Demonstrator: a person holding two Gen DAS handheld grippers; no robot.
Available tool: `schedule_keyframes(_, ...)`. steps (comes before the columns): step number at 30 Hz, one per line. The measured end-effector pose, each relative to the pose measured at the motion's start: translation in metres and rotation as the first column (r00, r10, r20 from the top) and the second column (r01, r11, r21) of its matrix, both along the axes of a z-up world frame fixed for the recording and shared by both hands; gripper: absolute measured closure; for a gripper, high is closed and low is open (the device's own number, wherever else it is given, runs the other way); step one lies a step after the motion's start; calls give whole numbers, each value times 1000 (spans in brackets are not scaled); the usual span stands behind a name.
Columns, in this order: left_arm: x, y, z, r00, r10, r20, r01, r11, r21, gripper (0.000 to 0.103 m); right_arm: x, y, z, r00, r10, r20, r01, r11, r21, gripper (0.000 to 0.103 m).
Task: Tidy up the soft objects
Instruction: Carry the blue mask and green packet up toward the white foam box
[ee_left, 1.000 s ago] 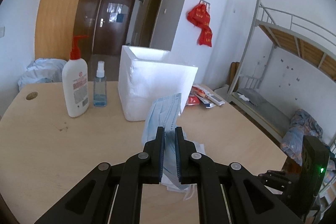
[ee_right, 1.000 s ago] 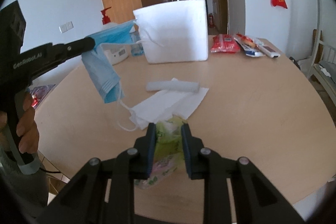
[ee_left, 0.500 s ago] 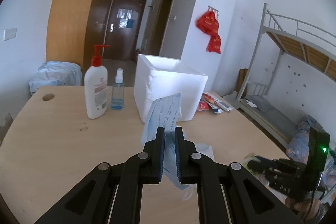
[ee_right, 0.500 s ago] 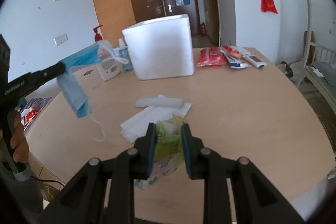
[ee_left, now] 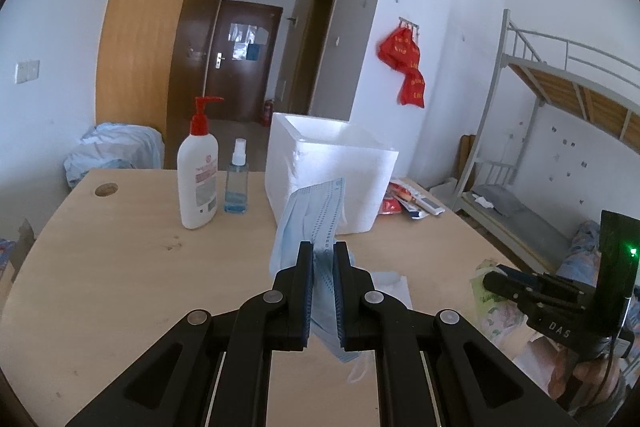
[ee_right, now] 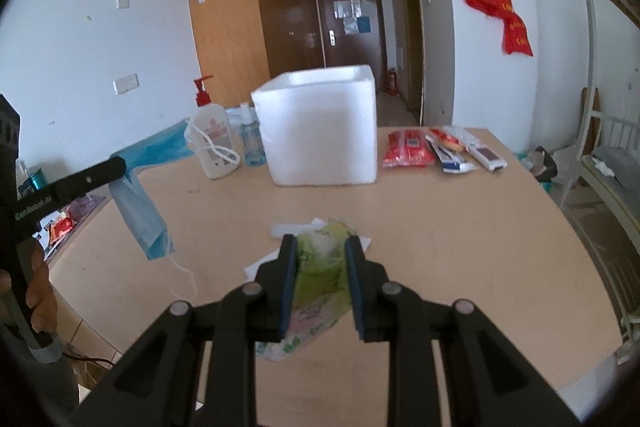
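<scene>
My left gripper [ee_left: 323, 247] is shut on a blue face mask [ee_left: 310, 215] and holds it in the air above the table; the mask hangs from the left gripper [ee_right: 120, 163] in the right wrist view [ee_right: 144, 219]. My right gripper [ee_right: 320, 241] is shut on a green tissue packet [ee_right: 316, 279], lifted over the table; the packet also shows in the left wrist view [ee_left: 490, 291]. An open white foam box [ee_left: 332, 171] stands at the back of the table, beyond both grippers, and in the right wrist view [ee_right: 320, 127].
White tissues [ee_right: 260, 269] and a white roll [ee_right: 292, 229] lie on the wooden table [ee_left: 120, 267]. A lotion pump bottle [ee_left: 198, 175] and a spray bottle [ee_left: 237, 183] stand left of the box. Red snack packets [ee_right: 408, 149] lie to its right. A bunk bed [ee_left: 560, 131] is at right.
Both grippers have risen and drawn back from the table with the mask and the packet held. The box and tissues look farther and lower.
</scene>
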State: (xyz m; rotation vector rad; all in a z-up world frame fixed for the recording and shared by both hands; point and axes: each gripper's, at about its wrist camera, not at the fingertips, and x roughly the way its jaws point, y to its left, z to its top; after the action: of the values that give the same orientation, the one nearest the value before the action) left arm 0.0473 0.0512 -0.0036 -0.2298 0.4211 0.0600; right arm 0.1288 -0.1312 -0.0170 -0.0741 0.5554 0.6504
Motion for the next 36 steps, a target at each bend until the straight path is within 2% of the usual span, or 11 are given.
schedule_keyframes(10,-12,-4,5,999,16,29,-17,999,28,93,-4,0,21,998,16,63,-18,999,32,75)
schedule_keyframes(24,-8,-2,13,999,32,28,-33,999,39,93,5,7,33,995,41,95,-46,998,52,75)
schedule_keyframes(30,-4,-4,12,1000,16,10,-16,999,46,93,6,12,51,989,48,136,-56,997,54,75)
schedule_keyframes(36,0,0,26,999,24,35,-27,998,64,93,15,18,57,988,60,142,-69,996,56,75)
